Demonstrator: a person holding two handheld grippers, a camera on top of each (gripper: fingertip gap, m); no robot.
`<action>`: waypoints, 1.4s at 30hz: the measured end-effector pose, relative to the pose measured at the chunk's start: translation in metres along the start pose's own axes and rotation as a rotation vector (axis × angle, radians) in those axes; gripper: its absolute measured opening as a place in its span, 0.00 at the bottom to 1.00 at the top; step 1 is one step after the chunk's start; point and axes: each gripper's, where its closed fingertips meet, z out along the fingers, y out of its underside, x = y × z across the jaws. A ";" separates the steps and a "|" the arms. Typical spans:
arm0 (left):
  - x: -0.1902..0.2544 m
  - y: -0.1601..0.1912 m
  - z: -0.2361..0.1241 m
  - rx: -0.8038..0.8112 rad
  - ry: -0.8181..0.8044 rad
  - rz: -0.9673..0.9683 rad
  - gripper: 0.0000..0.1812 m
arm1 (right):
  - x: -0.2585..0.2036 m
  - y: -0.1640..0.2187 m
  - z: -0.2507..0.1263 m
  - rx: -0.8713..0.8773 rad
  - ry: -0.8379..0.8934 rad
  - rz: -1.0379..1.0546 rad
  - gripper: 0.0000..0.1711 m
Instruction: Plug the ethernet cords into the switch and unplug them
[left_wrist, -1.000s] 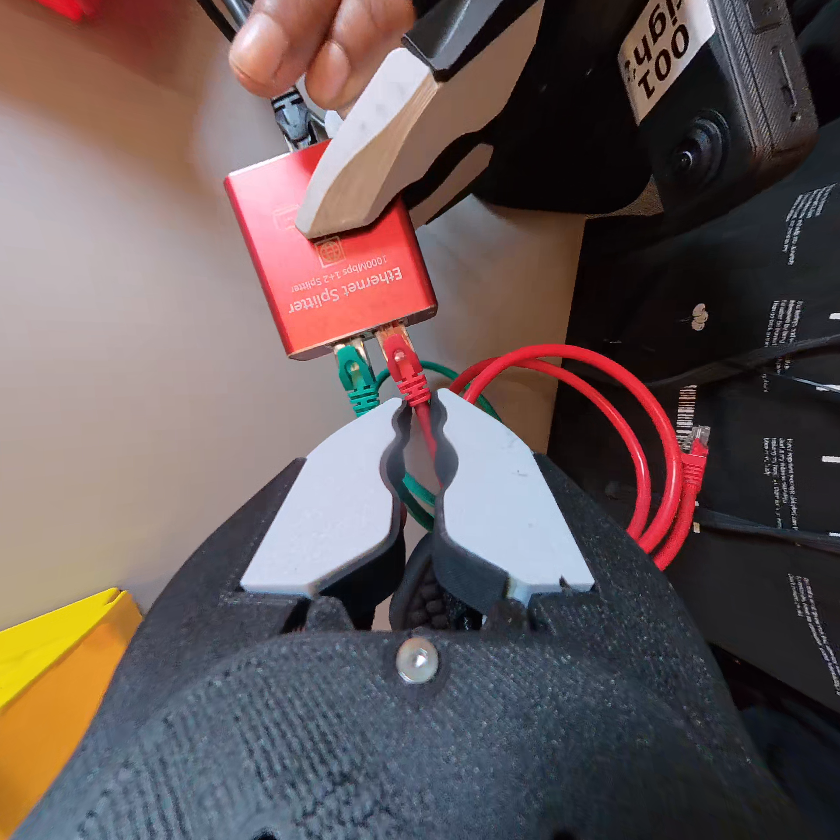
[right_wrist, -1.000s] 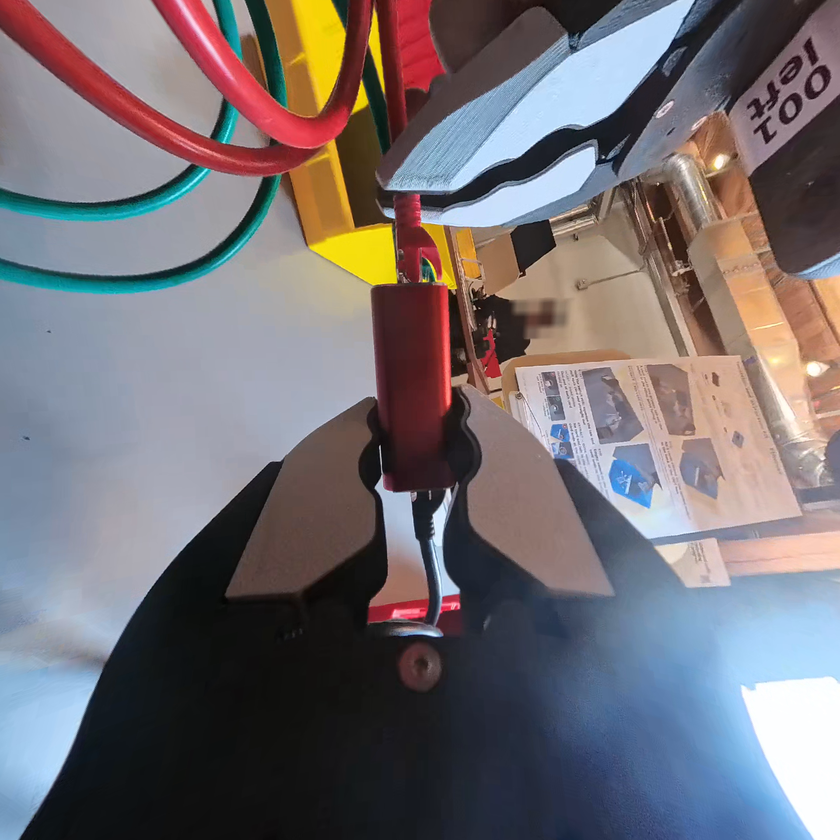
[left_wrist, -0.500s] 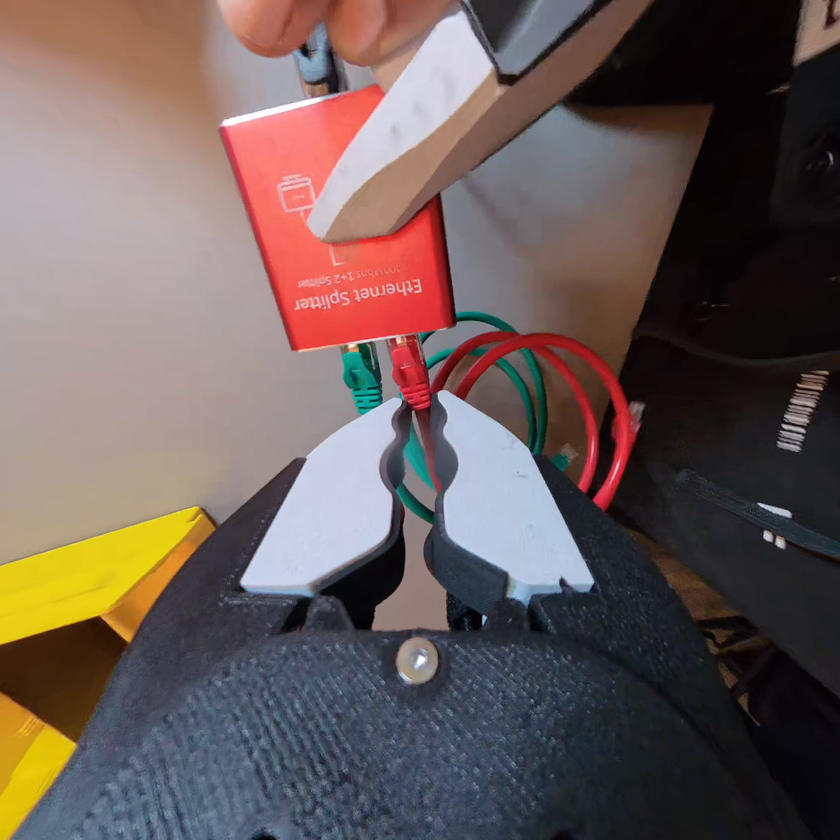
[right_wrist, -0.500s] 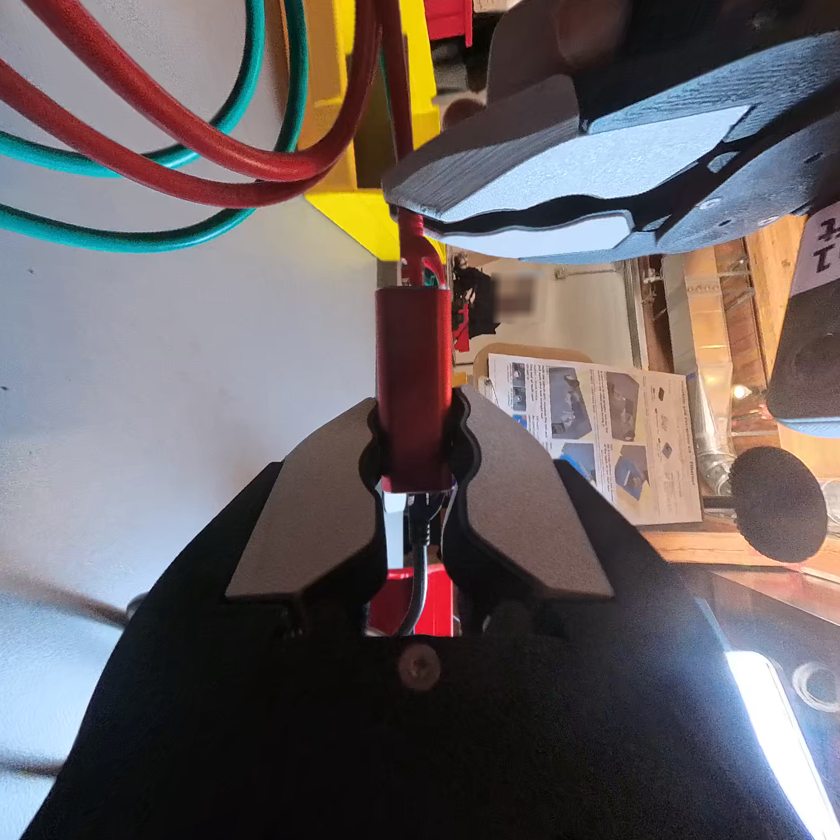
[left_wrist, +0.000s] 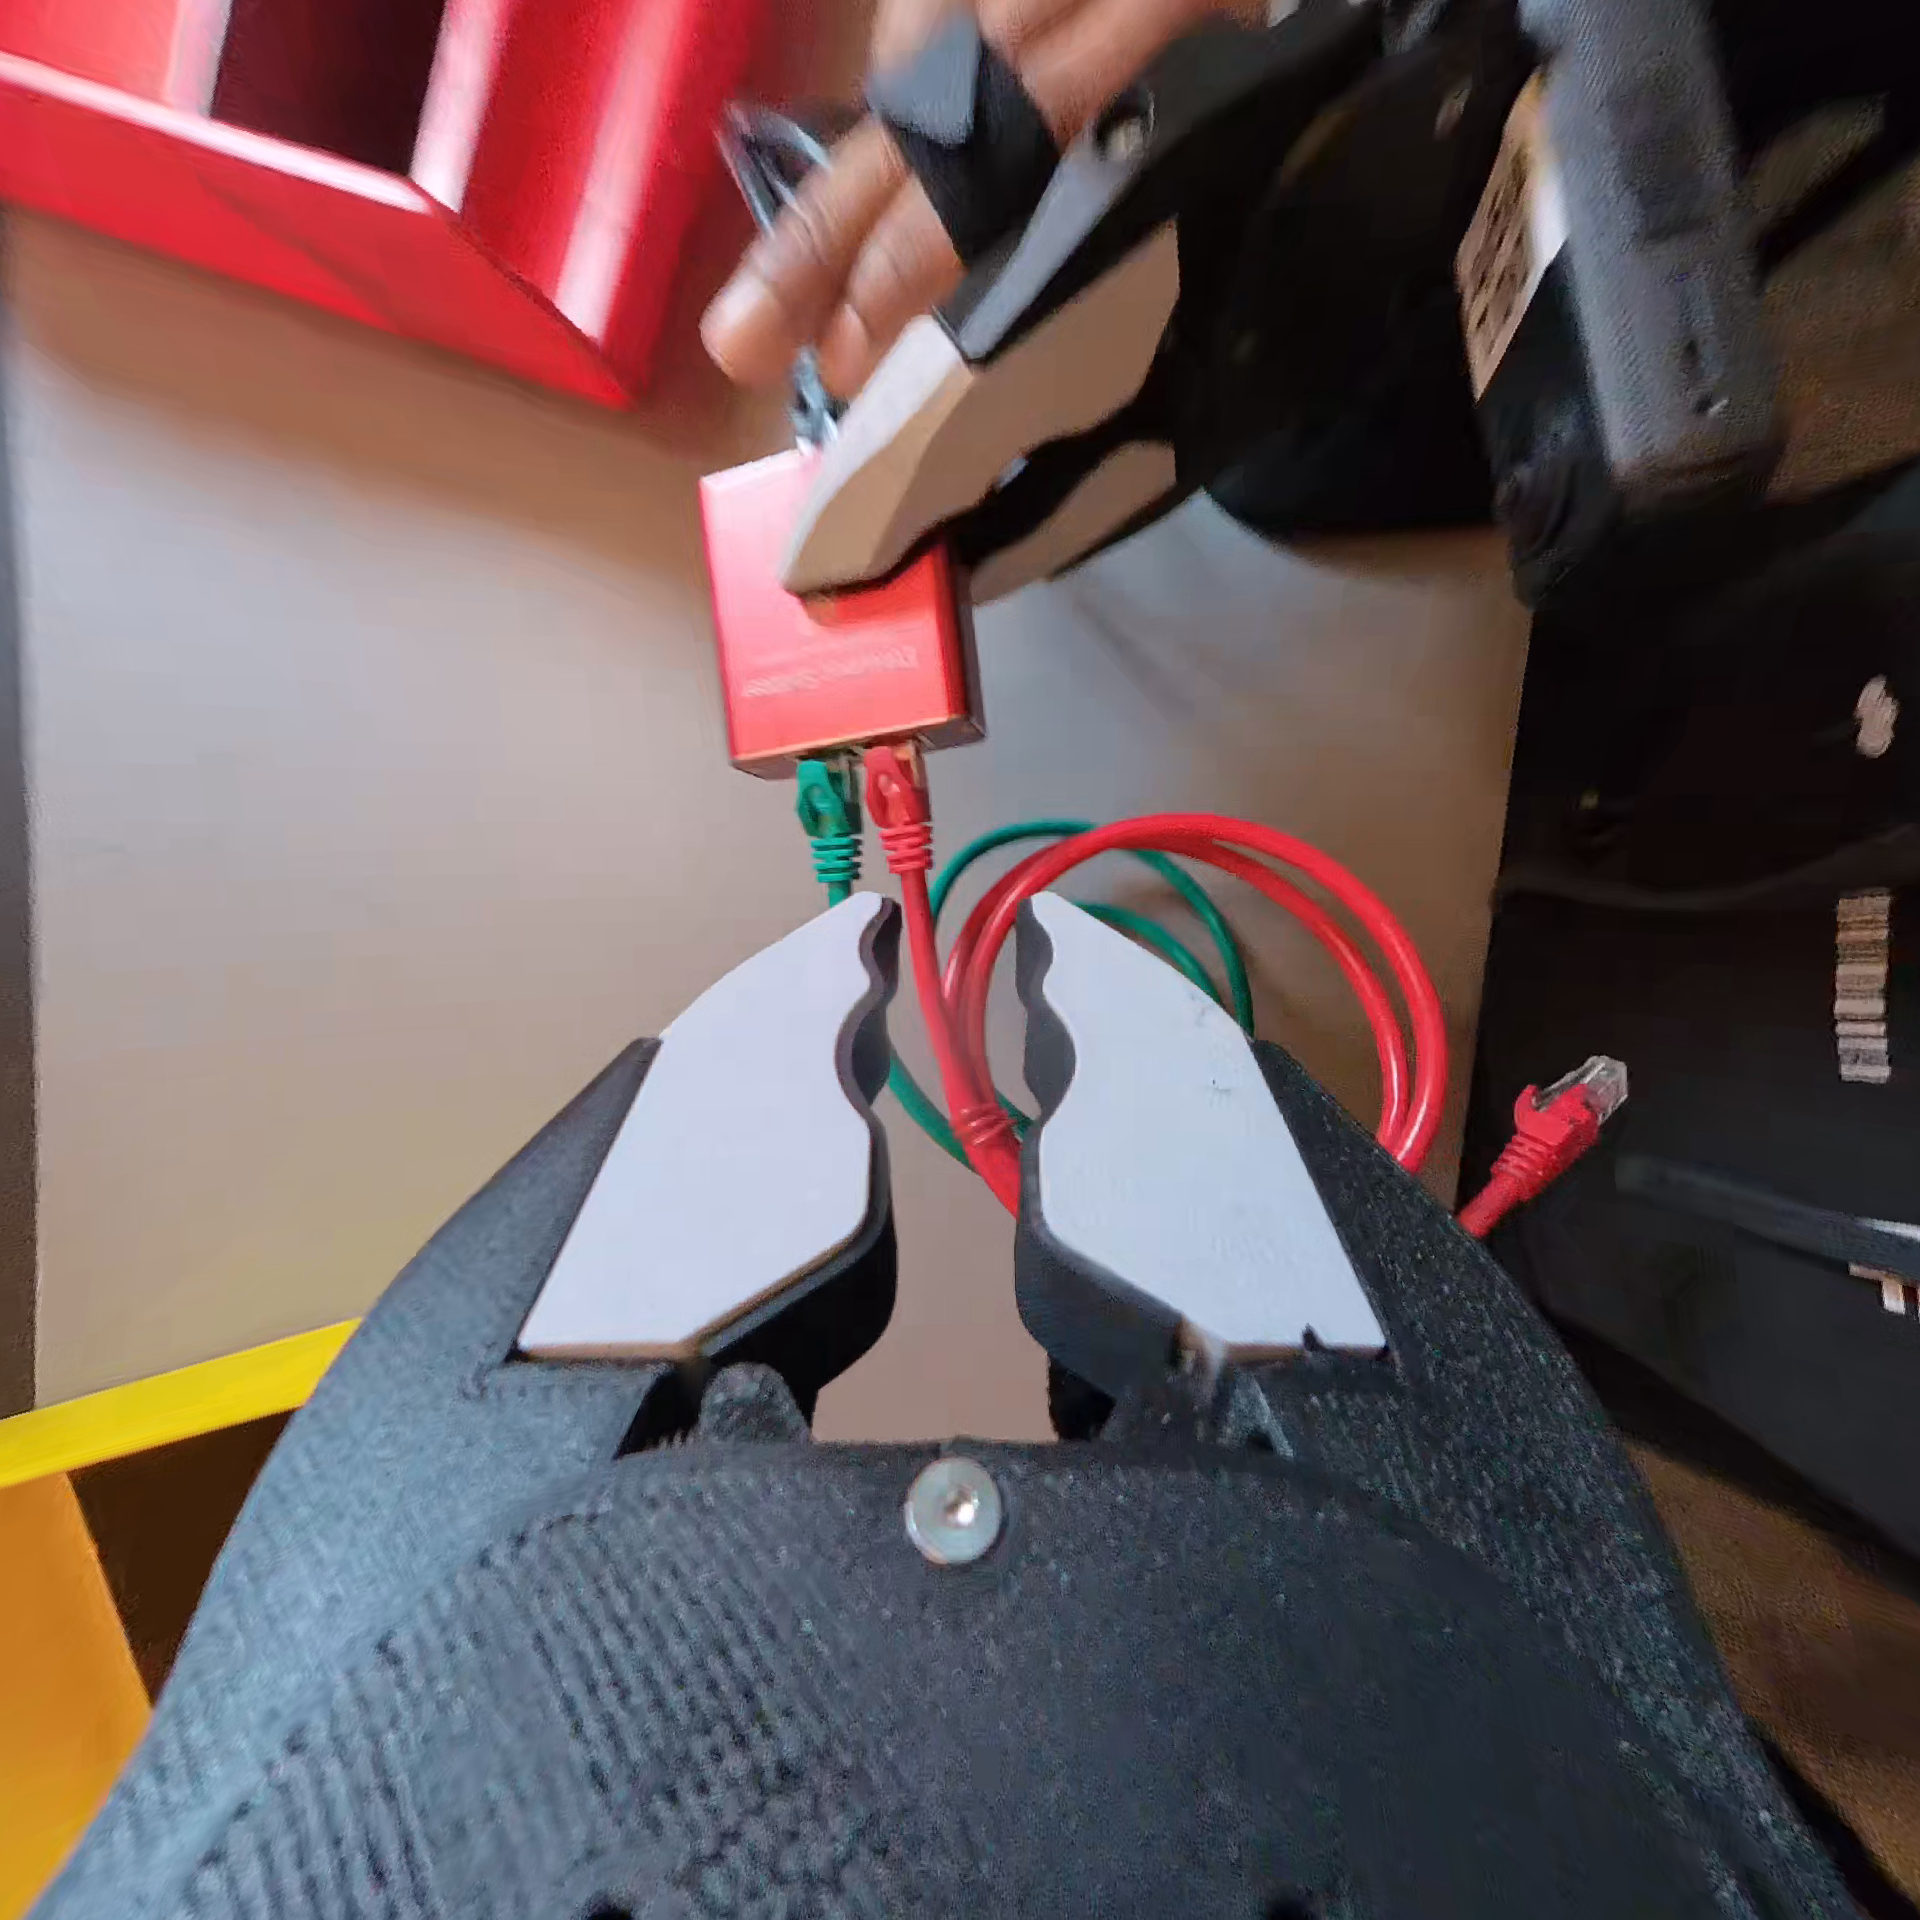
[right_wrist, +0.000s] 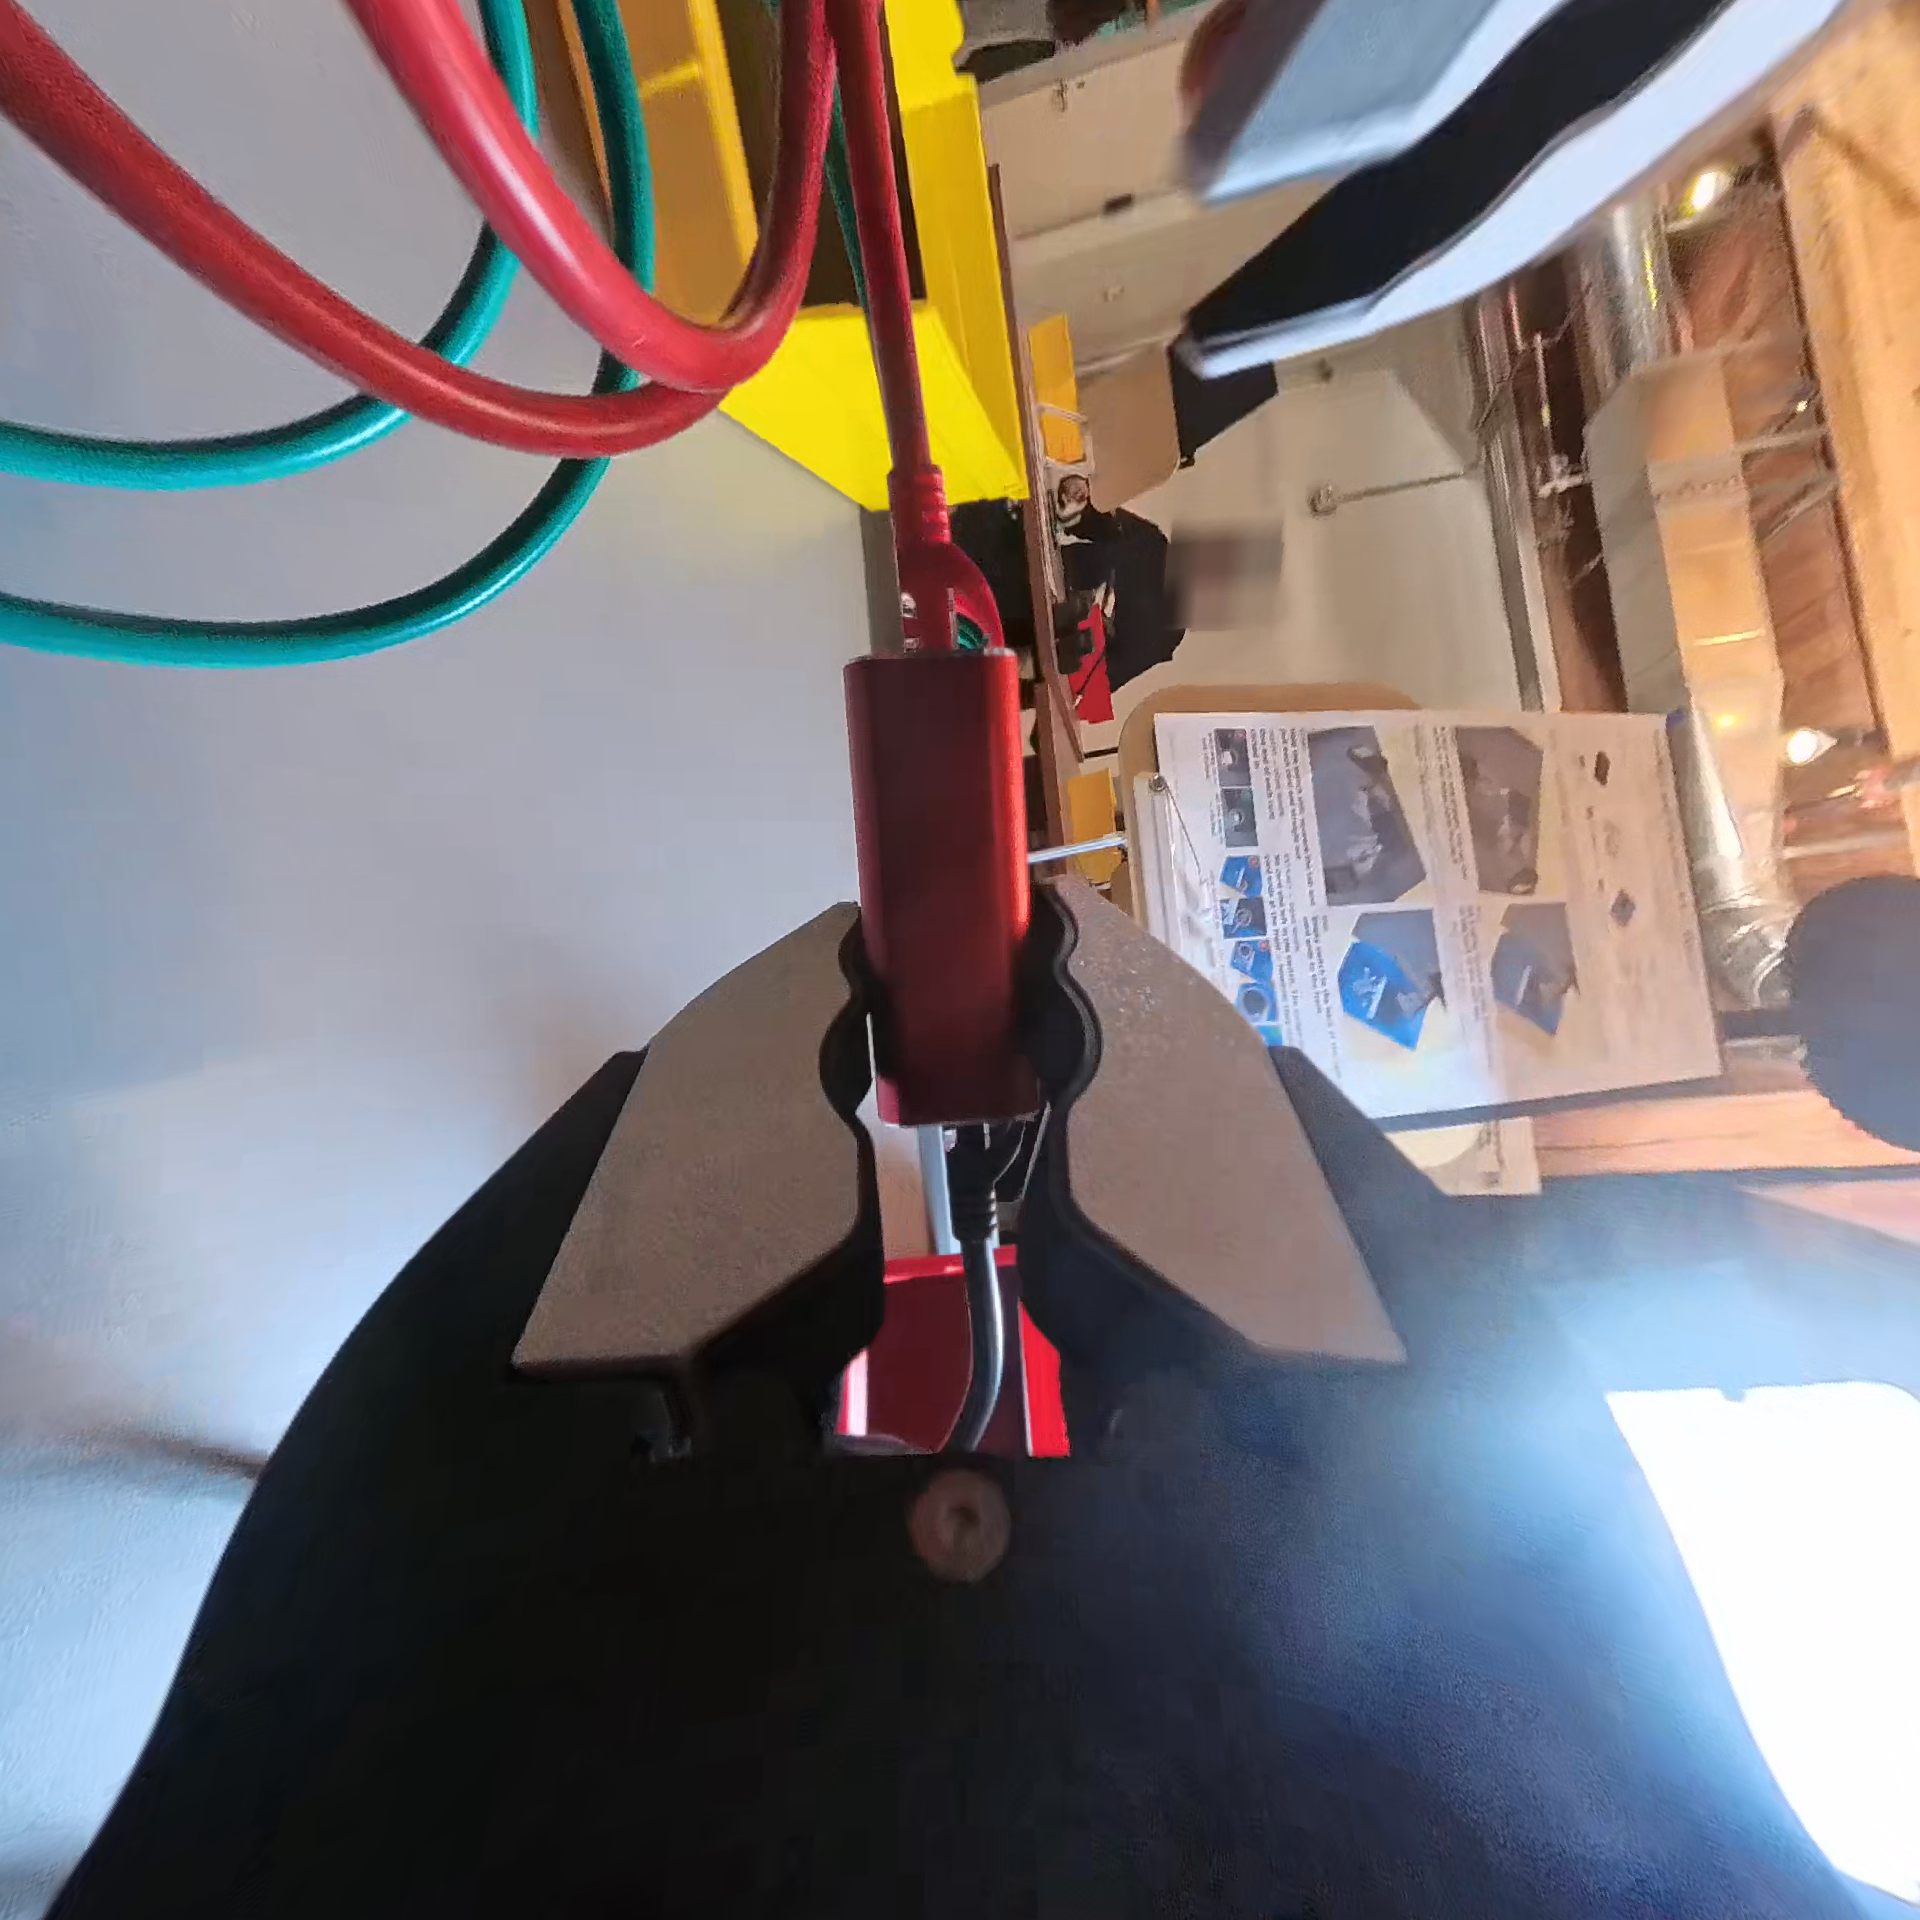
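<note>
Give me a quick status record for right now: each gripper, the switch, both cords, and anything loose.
left gripper: open, fingers either side of the red cord, not clamping it
right gripper: shut on the red switch
red switch: held off the table, cord ports facing the left gripper
red cord: plugged into the switch, looped behind the left gripper
green cord: plugged in beside the red one
loose end: red cord's free plug hangs unconnected
black cable: enters the switch's far end
</note>
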 end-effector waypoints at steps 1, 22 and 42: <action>-0.005 -0.002 -0.009 0.067 -0.023 -0.011 0.13 | 0.001 0.001 0.001 0.003 0.004 0.022 0.15; -0.024 -0.008 -0.007 1.065 0.053 -0.063 0.16 | 0.045 -0.071 0.013 0.615 -0.377 1.265 0.16; -0.022 -0.008 -0.008 1.221 0.323 -0.406 0.13 | 0.010 -0.075 0.013 0.544 -0.576 1.716 0.21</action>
